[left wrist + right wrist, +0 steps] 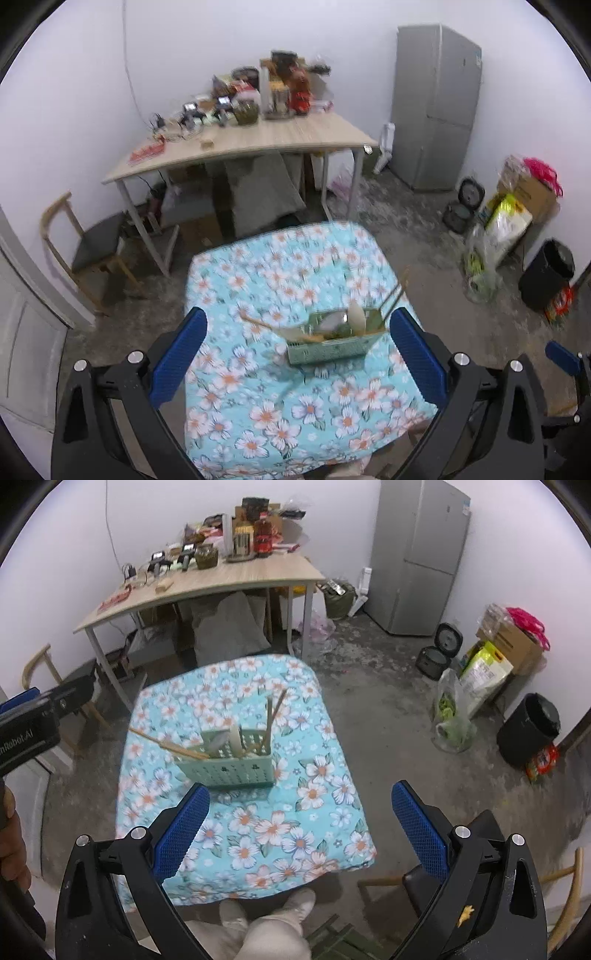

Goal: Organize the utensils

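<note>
I see a pale green perforated utensil caddy [236,764] standing near the middle of a small table covered by a turquoise cloth with white and peach flowers [295,830]. Out of the caddy lean two wooden chopsticks [275,710] toward the upper right, a long wooden handle [166,744] slanting out over its left rim, a metal spoon bowl [218,740] and a white spoon [235,738] upright between them. My left gripper [297,363] is spread wide with nothing between its blue pads, well above the cloth. My right gripper [301,829] is likewise spread and empty, the caddy just beyond its left pad. The left wrist view is smeared by motion, so the utensils there blur together. The caddy's inner compartments are too small to separate. The table's near edge is hidden behind the gripper bodies, and a person's pale trouser leg and shoe [291,904] show below it.
</note>
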Demonstrator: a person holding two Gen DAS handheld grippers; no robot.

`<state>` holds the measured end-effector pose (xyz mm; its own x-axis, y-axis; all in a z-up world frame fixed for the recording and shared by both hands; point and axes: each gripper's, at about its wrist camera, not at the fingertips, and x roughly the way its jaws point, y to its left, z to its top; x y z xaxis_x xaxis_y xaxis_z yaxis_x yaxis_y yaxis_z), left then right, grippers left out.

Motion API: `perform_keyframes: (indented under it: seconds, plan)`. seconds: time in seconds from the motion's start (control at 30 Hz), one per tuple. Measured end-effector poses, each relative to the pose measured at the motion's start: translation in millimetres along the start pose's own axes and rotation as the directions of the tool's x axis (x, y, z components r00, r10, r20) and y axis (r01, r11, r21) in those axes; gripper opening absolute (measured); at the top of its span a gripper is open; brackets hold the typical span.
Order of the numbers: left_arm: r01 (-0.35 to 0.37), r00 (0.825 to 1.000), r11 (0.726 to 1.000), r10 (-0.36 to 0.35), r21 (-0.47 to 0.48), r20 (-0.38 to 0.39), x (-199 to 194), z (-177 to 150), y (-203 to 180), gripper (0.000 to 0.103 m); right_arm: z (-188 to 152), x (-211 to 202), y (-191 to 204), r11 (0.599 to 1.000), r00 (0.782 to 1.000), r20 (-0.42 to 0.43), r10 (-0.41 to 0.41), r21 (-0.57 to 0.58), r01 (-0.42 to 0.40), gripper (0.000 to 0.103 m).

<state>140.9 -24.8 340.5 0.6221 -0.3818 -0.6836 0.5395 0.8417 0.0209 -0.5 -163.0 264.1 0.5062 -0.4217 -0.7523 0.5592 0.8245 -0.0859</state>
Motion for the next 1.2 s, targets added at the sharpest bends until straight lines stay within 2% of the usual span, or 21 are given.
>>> perform_keyframes:
  seconds: [0.1,0.17,0.37,0.5,0.6,0.73,0.9,1.07,1.2]
  plan:
    - [-0.03,0.999,0.999,0.031,-0.035,0.022,-27,15,6,0.097,13,-20,3,1.0,0.999,0.038,0.015,0.009,-0.015,0.095]
    - [-0.073,0.997,0.995,0.073,-0.061,-0.005,-32,22,9,0.097,18,-29,6,1.0,0.997,0.066,0.028,0.0,-0.028,0.095]
    - [-0.146,0.989,0.98,0.141,-0.132,-0.047,-33,31,17,0.097,33,-30,11,0.995,0.988,0.121,0.092,-0.036,-0.088,0.095]
    - [-0.182,0.981,0.974,0.171,-0.136,-0.089,-23,34,13,0.097,45,-17,-4,0.994,0.988,0.102,0.113,0.001,-0.114,0.095]
    - [-0.217,0.975,0.963,0.208,-0.16,-0.074,-17,34,9,0.097,43,-5,-10,0.993,0.991,0.077,0.111,0.016,-0.113,0.095]
    - [-0.294,0.956,0.944,0.291,-0.152,-0.045,-5,30,2,0.097,42,7,-18,0.993,0.992,0.046,0.117,0.015,-0.118,0.095]
    - [-0.296,0.947,0.949,0.277,-0.109,-0.162,24,3,-18,0.097,41,25,-18,0.992,0.993,0.032,0.118,-0.038,-0.117,0.095]
    - [-0.288,0.939,0.955,0.267,-0.072,-0.216,48,-17,-33,0.097,32,50,-14,0.989,0.992,-0.002,0.127,-0.077,-0.127,0.095]
    - [-0.305,0.923,0.95,0.277,-0.071,-0.267,68,-40,-35,0.097,15,74,-8,0.985,0.989,-0.061,0.137,-0.099,-0.143,0.095]
